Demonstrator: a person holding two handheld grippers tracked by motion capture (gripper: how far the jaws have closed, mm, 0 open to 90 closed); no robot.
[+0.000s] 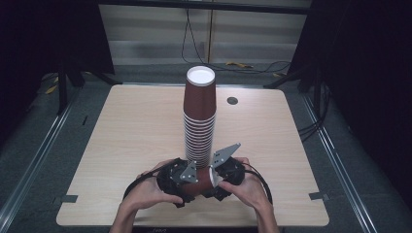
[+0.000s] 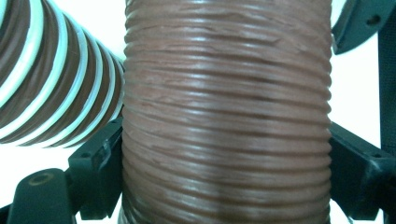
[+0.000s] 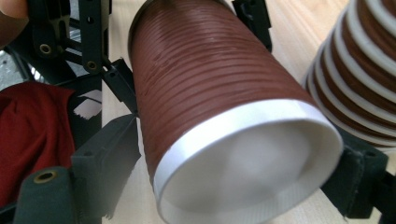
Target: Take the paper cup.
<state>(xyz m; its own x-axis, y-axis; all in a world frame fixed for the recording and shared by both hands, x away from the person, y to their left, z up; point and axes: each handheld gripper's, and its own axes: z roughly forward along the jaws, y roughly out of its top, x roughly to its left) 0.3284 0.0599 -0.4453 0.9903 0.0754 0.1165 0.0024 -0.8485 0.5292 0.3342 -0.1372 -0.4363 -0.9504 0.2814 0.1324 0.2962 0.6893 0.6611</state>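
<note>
One loose cup [image 1: 200, 182] lying sideways just above the surface [image 1: 126, 141], near edge, in front of one tall stack [image 1: 199, 121]. Two grippers: left gripper [image 1: 187, 177] jaws clamped on its ribbed wall, right gripper [image 1: 221, 174] jaws astride its rim, grip unclear. Right gripper view alone showing the white mouth [image 3: 252, 172]; high view alone showing the stack's top.

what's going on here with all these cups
A person holds one brown ribbed paper cup sideways between two handheld grippers, low over the near edge of the wooden table. The left gripper clamps its ribbed body, and the right gripper has a jaw on each side of the white-rimmed mouth. Just behind stands a tall stack of upside-down cups.
</note>
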